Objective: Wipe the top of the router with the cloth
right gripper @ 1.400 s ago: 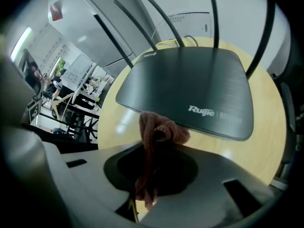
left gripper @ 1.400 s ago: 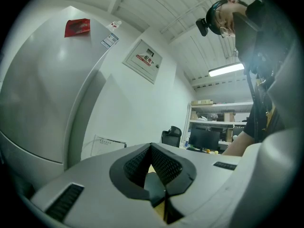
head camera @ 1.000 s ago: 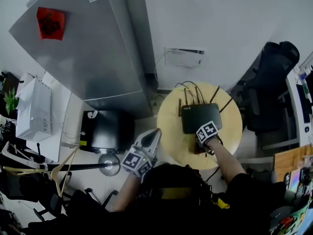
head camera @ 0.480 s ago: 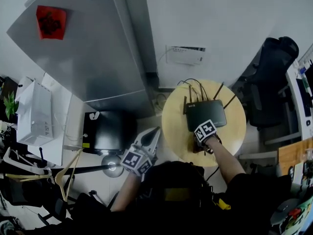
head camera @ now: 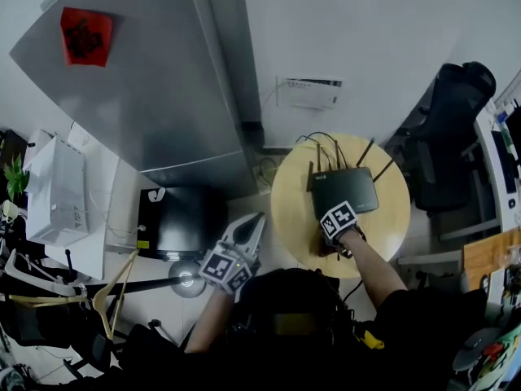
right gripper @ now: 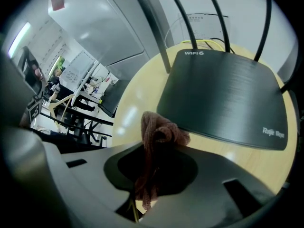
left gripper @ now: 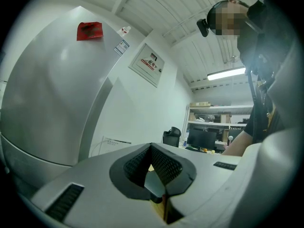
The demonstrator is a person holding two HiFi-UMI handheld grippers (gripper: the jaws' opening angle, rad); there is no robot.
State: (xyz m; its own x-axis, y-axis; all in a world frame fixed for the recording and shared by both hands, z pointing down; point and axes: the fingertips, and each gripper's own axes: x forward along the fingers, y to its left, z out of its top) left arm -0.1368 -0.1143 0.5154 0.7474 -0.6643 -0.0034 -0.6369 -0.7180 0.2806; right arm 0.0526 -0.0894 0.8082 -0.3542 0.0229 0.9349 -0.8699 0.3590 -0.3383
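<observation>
**Cloth is at the router's edge, tips for the actual wipe**

Cloth [right gripper: 160, 133] is a reddish-brown knitted rag, and the right gripper [right gripper: 142, 189] has its jaws clamped on it, with a bunched wad poking out past the tips. The router [right gripper: 223, 99] sits flat on the small round wooden table [right gripper: 135, 96], antennas [right gripper: 153, 30] standing up along its far edge and cables [head camera: 317, 141] running off behind it. The wad is right at the router's near corner, and I can't tell if it's actually touching the top yet. My read is that the wipe is only about to start, since most of that dark brushed top is uncovered.

The left gripper [head camera: 259, 220] hangs off to the side, well clear of the table, jaws together on nothing.

How I'd do it:

- Tip the right gripper down so the cloth wad lands on the lid, not the hard jaw tips. Plastic on plastic would probably scuff it
- Go light on pressure. The router looks light and nothing pins it, so a hard push could slide it toward the cables
- Sweep side to side in overlapping passes, working from the near edge toward the antennas
- Stop short of the antennas, because that loose knit looks like it would snag on their bases
- If it starts sliding, the free left gripper could brace a side edge
</observation>
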